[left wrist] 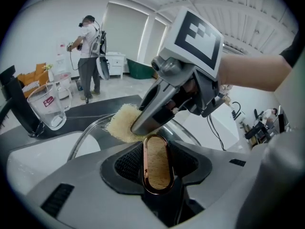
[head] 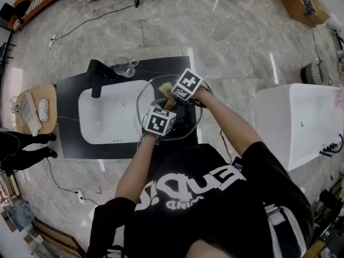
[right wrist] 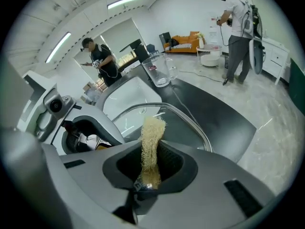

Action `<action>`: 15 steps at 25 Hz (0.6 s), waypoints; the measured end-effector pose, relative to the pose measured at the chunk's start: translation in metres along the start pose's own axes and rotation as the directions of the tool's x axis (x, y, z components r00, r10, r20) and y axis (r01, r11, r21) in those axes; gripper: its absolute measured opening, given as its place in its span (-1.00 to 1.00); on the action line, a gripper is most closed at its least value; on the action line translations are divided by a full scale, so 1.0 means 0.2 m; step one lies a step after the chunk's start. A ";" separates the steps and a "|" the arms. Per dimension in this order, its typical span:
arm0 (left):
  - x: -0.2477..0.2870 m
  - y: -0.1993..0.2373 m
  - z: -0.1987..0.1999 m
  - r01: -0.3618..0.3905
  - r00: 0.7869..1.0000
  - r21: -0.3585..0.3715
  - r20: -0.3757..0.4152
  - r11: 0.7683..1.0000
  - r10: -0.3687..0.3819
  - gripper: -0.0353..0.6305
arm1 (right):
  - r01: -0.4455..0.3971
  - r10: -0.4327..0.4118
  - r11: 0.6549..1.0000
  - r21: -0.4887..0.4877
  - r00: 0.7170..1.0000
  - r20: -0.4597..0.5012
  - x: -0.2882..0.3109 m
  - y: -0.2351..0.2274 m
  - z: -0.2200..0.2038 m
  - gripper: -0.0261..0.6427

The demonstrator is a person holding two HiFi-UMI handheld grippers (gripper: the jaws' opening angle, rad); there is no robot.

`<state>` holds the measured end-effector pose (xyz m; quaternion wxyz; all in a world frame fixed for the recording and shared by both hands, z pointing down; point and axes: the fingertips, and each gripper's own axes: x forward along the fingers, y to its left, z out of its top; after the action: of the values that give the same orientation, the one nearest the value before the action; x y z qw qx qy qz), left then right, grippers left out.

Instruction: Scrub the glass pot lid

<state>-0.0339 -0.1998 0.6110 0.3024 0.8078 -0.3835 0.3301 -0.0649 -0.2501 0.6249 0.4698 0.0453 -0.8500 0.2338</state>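
Left gripper (left wrist: 157, 162) is clamped on the lid's wooden knob (left wrist: 157, 171). It is the only support. The lid (head: 184, 126) hangs in the air, tilted, over the right end of the sink (head: 102, 123) and the dark worktop (head: 70, 102) beside it.

Right gripper (right wrist: 152, 165) is closed on the scrubber (right wrist: 153, 131), pinching it edge-on so that a tuft stands out past the jaws. In the left gripper view that tuft lies against the glass close to the knob.

Risks as I read them:
- The knob is smooth and oval. A hard push out toward the rim would lever the lid, and I expect the knob to twist or slip in the jaws. A drop lands glass on sink or worktop and probably chips or breaks it.
- The scrubber is held by a thin strip. Dragging sideways could pull it out of the jaws.
- Little scrubber shows beyond the jaw tips. If I press too steeply, the hard jaw meets the glass instead of the fibre and may scratch it.
- A glass jug (head: 124, 67) stands near the lid's far edge. A wide swing of the lid could knock it over.
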 end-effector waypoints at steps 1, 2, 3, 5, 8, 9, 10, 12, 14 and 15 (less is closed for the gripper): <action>0.00 0.00 0.00 -0.002 1.000 0.004 -0.001 1.000 0.002 -0.34 | -0.014 0.014 1.000 -0.014 1.000 -0.025 0.01 0.01 0.01 -0.78; 0.00 0.00 0.00 -0.004 1.000 0.007 -0.002 1.000 0.004 -0.34 | -0.029 0.027 0.999 -0.029 0.998 -0.048 0.02 0.01 0.02 -0.78; 0.00 0.00 -0.01 -0.006 1.000 0.009 -0.003 1.000 0.006 -0.34 | -0.042 0.039 0.998 -0.044 0.997 -0.069 0.03 0.02 0.03 -0.78; 0.00 0.00 -0.01 -0.011 1.000 0.010 -0.002 1.000 0.011 -0.34 | -0.063 0.055 0.996 -0.070 0.992 -0.110 0.04 0.03 0.03 -0.78; 0.01 0.01 0.00 -0.029 1.000 0.012 0.006 1.000 0.029 -0.34 | -0.083 0.066 0.991 -0.107 0.986 -0.156 0.05 0.04 0.05 -0.78; 0.01 0.01 -0.01 -0.039 0.999 0.014 0.011 0.999 0.039 -0.34 | -0.089 0.069 0.989 -0.120 0.984 -0.166 0.06 0.05 0.05 -0.78; 0.02 0.01 -0.01 -0.050 0.999 0.015 0.016 0.999 0.050 -0.34 | -0.094 0.070 0.986 -0.135 0.982 -0.175 0.07 0.07 0.06 -0.78; 0.01 0.01 -0.01 -0.069 0.997 0.015 0.020 0.997 0.069 -0.34 | -0.100 0.066 0.979 -0.175 0.980 -0.190 0.09 0.10 0.08 -0.78; 0.01 0.02 -0.01 -0.084 0.996 0.008 0.028 0.996 0.084 -0.34 | -0.102 0.059 0.973 -0.207 0.977 -0.203 0.10 0.12 0.09 -0.78; 0.00 0.02 -0.01 -0.090 0.995 0.004 0.033 0.996 0.090 -0.35 | -0.103 0.058 0.971 -0.215 0.976 -0.208 0.10 0.12 0.10 -0.78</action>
<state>-0.0365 -0.2004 0.6135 0.2787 0.7960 -0.4234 0.3310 -0.0989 -0.2344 0.6245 0.5451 -0.0663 -0.8205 0.1587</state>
